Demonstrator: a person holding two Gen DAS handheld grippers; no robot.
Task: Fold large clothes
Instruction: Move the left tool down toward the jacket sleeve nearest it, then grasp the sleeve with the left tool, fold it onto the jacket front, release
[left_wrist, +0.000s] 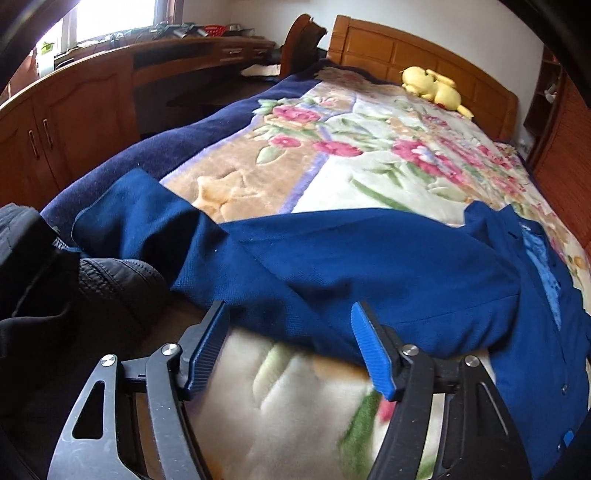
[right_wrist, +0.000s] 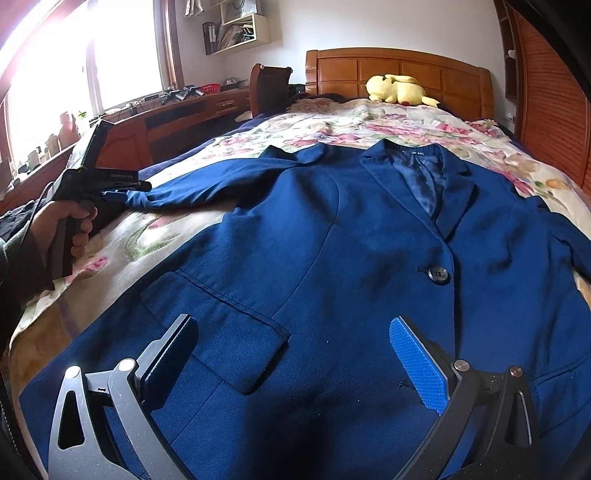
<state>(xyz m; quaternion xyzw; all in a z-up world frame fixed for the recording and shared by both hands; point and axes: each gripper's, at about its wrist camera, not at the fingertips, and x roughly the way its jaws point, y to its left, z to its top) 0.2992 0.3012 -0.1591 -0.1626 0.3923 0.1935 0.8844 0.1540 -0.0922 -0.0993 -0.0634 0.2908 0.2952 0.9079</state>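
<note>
The blue jacket (right_wrist: 314, 240) is a matt woven cloth with a fine, slightly rough weave; its collar lining (right_wrist: 424, 184) at 12 o'clock has a faint sheen, and its button (right_wrist: 438, 274) looks like glossy plastic. Under it the blanket (left_wrist: 332, 155) is a thick, fluffy pile with a flower print. The headboard (right_wrist: 399, 74) is polished, glossy wood. The plush toy (right_wrist: 399, 90) is soft yellow fleece. The right gripper (right_wrist: 295, 354) has matt grey metal arms and ribbed blue pads.

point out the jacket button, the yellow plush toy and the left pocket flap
jacket button (right_wrist: 438, 274), right wrist view, its centre
yellow plush toy (right_wrist: 397, 90), right wrist view, its body
pocket flap (right_wrist: 221, 325), right wrist view, middle of the flap
</note>
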